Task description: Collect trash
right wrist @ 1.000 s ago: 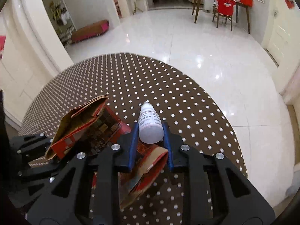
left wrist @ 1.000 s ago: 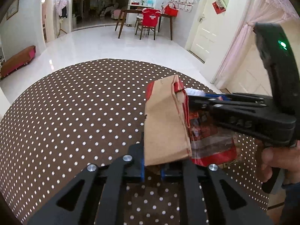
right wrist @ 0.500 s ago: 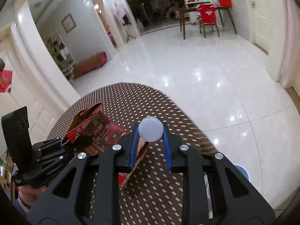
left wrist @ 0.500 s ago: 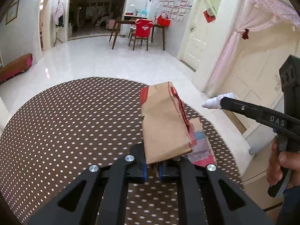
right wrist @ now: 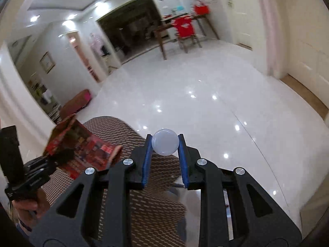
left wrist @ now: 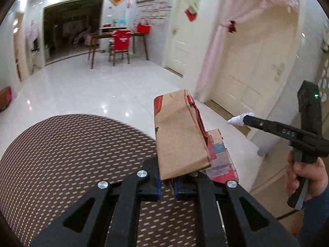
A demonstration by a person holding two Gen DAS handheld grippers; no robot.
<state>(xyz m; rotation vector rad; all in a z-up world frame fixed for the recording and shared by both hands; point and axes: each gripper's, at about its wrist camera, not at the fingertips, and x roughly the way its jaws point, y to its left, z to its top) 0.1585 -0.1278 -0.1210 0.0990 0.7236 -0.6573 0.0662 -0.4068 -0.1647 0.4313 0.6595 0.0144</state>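
Two pieces of trash are held aloft at once, and each could be lost before a bin is reached; no bin is seen in either view, so the carry is judged unfinished. Largest is the round counter (left wrist: 67,160) with its dotted brown cloth, whose edge lies below both loads; anything dropped near that edge would likely fall to the glossy white floor (right wrist: 205,94) rather than be caught. Next is the flattened cardboard box (left wrist: 178,135), pinched at its lower edge only by the left tongs (left wrist: 166,187), which are pressed nearly together on it; its loose printed flap hangs to one side, so a quick swing could be expected to lever it out of the grip. Smallest is the small white bottle (right wrist: 165,142), nipped between the blue pads of the right tongs (right wrist: 165,158), clear of the counter over the floor; its rounded, smooth body could slip forward if the squeeze is eased.
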